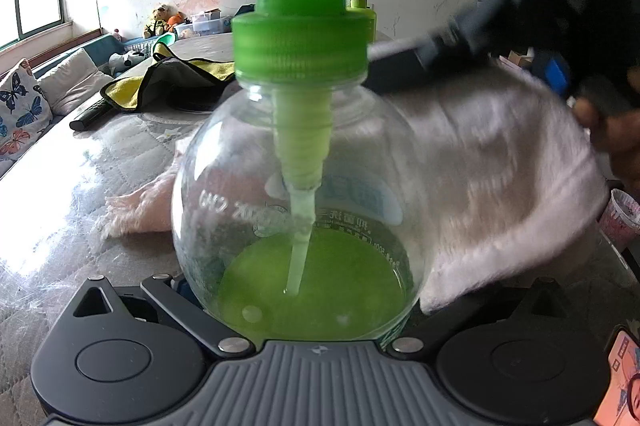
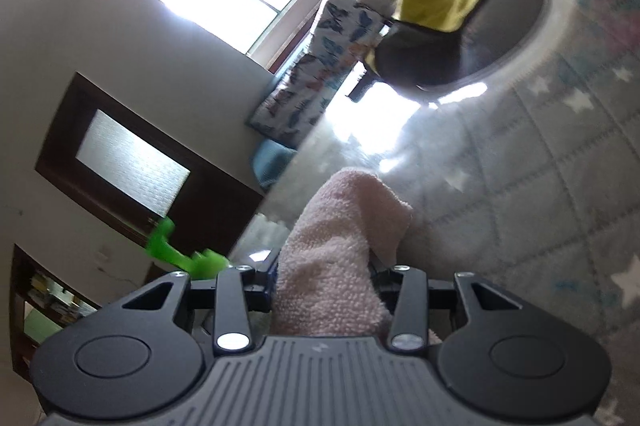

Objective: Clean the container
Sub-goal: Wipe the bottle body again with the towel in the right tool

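- The left gripper [image 1: 298, 290] is clamped on the clear pump bottle [image 1: 296, 194]; its two linkages splay out to either side of the bottle's round belly, which fills the middle of the left wrist view, though the fingertips themselves are hidden behind the bottle
- The bottle stands upright over the quilted table [image 1: 80, 186], near the table's near edge; a green screw cap [image 1: 300, 38] and pump stem top it; a pale dip tube runs down into a shallow pool of green liquid [image 1: 312, 286] at the bottom; printed lettering shows reversed through the far wall
- The right gripper [image 2: 324, 286] is closed on a pink towel [image 2: 340, 246]; the cloth bunches up between the fingers and folds over ahead of them; in the left wrist view the same towel [image 1: 500, 166] drapes against the bottle's right side, blurred, with the right gripper's dark body [image 1: 540, 26] above it
- A green pump nozzle [image 2: 180, 254] shows just left of the right gripper's linkage
- Farther back on the table lies a yellow and grey cloth [image 1: 168, 82], draped over a round dark recess [image 2: 500, 34] with a pale rim; a black handle [image 1: 92, 116] pokes out beneath the cloth toward the table's left edge
- A butterfly-print cushion [image 1: 20, 106] rests on the sofa beyond the left edge; a pink patterned cup [image 1: 620, 222] sits by the right edge
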The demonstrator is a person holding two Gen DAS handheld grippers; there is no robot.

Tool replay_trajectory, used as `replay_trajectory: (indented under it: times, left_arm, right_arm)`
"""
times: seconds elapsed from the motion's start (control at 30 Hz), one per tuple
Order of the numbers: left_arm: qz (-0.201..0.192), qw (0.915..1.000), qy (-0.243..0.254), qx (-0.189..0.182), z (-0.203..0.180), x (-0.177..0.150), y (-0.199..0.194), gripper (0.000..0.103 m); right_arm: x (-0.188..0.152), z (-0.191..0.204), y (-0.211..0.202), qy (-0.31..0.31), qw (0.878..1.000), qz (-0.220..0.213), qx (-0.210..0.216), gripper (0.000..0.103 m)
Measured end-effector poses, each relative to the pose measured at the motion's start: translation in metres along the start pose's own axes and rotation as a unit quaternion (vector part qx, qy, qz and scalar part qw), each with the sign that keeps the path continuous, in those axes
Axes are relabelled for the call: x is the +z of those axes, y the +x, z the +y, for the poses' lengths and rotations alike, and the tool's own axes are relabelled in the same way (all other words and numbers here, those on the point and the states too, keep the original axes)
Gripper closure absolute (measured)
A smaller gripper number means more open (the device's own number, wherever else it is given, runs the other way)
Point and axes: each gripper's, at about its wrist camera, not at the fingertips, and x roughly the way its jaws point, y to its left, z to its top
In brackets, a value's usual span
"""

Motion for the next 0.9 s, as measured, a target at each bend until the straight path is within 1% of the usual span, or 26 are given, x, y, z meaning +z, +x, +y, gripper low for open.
replay_trajectory:
  times: [0.13,0.23,0.37,0.5,0.63,0.73,0.9]
  left_arm:
    - [0.000,1.0000,0.000,0.000,0.000,0.000,0.000,0.000]
    - [0.000,1.0000,0.000,0.000,0.001,0.000,0.000,0.000]
    - [0.000,1.0000,0.000,0.000,0.001,0.000,0.000,0.000]
    - [0.000,1.0000,0.000,0.000,0.002,0.000,0.001,0.000]
    - [0.000,1.0000,0.000,0.000,0.002,0.000,0.001,0.000]
    - [0.000,1.0000,0.000,0.000,0.002,0.001,0.001,0.000]
    - [0.000,1.0000,0.000,0.000,0.002,0.001,0.001,0.000]
  right_arm:
    - [0.008,0.002,0.011,0.001,1.000,-0.005,0.003,0.062]
    - [0.009,-0.005,0.023,0.006,1.000,0.002,-0.009,0.062]
    - [0.001,-0.020,0.035,0.018,0.999,0.017,-0.033,0.062]
    - [-0.006,-0.030,0.033,0.022,0.999,0.024,-0.040,0.062]
    - [-0.011,-0.027,0.023,0.010,0.999,0.026,-0.043,0.062]
    - [-0.011,-0.023,0.014,0.012,0.999,0.023,-0.032,0.062]
    - [-0.002,-0.010,0.001,0.019,1.000,-0.001,0.011,0.062]
